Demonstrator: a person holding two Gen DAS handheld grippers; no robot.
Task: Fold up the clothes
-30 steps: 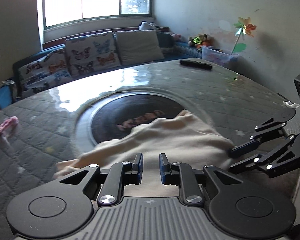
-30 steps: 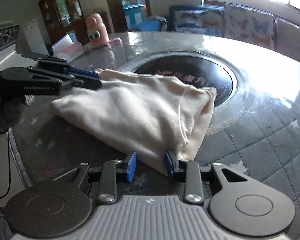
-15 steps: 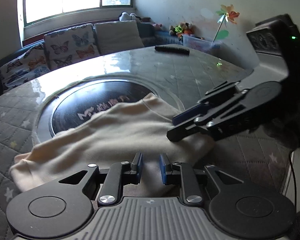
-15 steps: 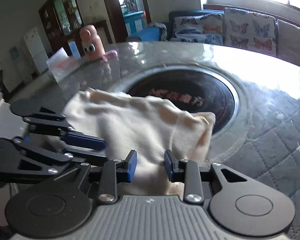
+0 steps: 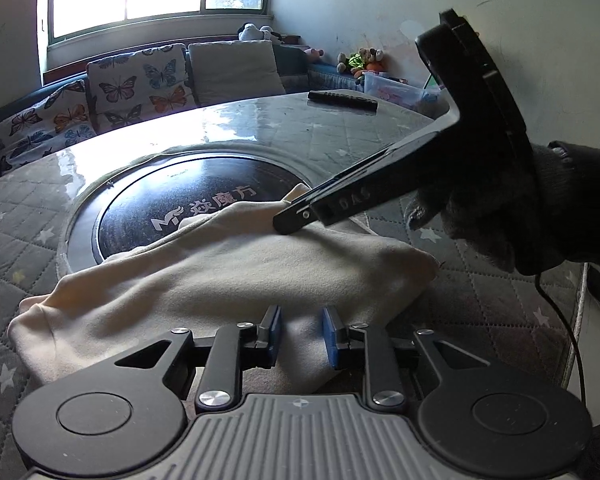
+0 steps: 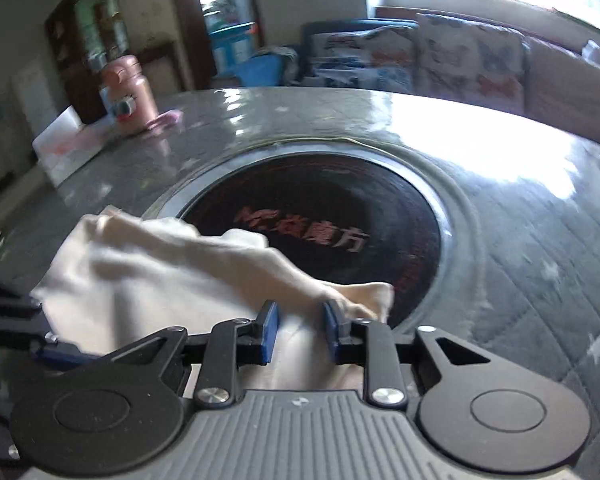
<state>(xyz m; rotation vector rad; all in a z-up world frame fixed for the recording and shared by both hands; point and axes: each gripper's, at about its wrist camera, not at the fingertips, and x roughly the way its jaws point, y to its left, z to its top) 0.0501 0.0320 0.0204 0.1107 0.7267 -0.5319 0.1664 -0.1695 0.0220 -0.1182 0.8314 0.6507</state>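
On the quilted grey table (image 5: 340,136), the cream cloth (image 5: 220,272) is spread from the near rim up to the 6 o'clock edge of the dark round inset (image 5: 204,200), which it partly covers.

Compared with a second ago, the right gripper (image 5: 288,224) has been carried in from the 3 o'clock edge of the left wrist view and is now set over the cloth's far edge, held by a dark-gloved hand (image 5: 500,216). Its jaws have just been closing, and a raised ridge of cloth is clamped between the blue pads (image 6: 269,332). The cloth's corner at 4 o'clock has been drawn inward.

The left gripper (image 5: 303,336) is held over the near edge, jaws slightly apart with cloth lying between them; whether it is pinched cannot be told.

Bare table is left at 9 o'clock and beyond the inset at 12 o'clock. A black bar (image 5: 342,100) lies near the far rim, well apart. A pink bottle (image 6: 130,96) stands at 10 o'clock in the right wrist view. The table rim is close at 4 o'clock, where a cable (image 5: 560,320) hangs.
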